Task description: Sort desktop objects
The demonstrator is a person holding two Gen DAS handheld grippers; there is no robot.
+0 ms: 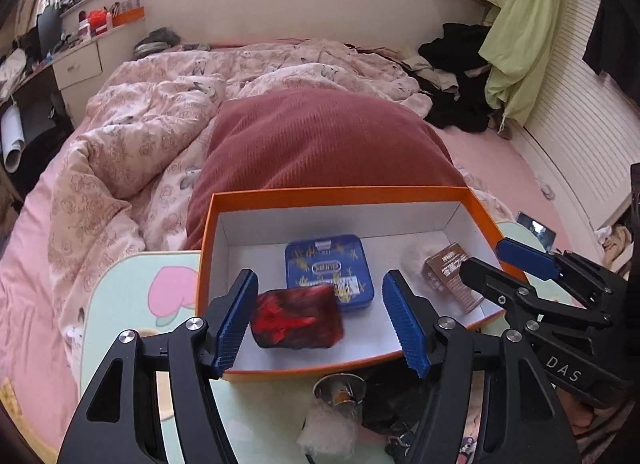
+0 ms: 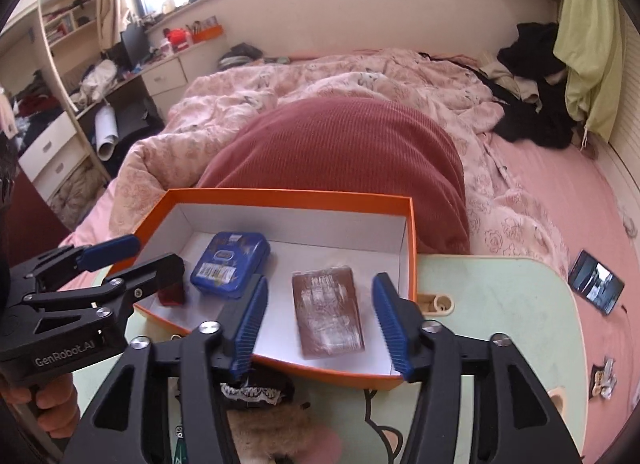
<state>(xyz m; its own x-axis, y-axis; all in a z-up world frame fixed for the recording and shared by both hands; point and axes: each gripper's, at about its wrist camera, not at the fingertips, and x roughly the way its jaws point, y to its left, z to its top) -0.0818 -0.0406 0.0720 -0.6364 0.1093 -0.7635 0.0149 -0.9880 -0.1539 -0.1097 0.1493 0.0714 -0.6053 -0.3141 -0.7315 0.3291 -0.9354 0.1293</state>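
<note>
Orange-walled, the box [image 1: 208, 248] already holds the blue tin [image 1: 329, 270], the red-black block [image 1: 297, 318] and the brown packet [image 2: 328, 314], both lying free beyond the wide-open left gripper [image 1: 320, 324] and right gripper [image 2: 320, 324], packet's long axis along the right fingers.

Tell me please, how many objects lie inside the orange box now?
3. In the orange box: a blue tin toward the back, a red-black packet at the near left, a brown packet on the right. None seems hidden.
</note>
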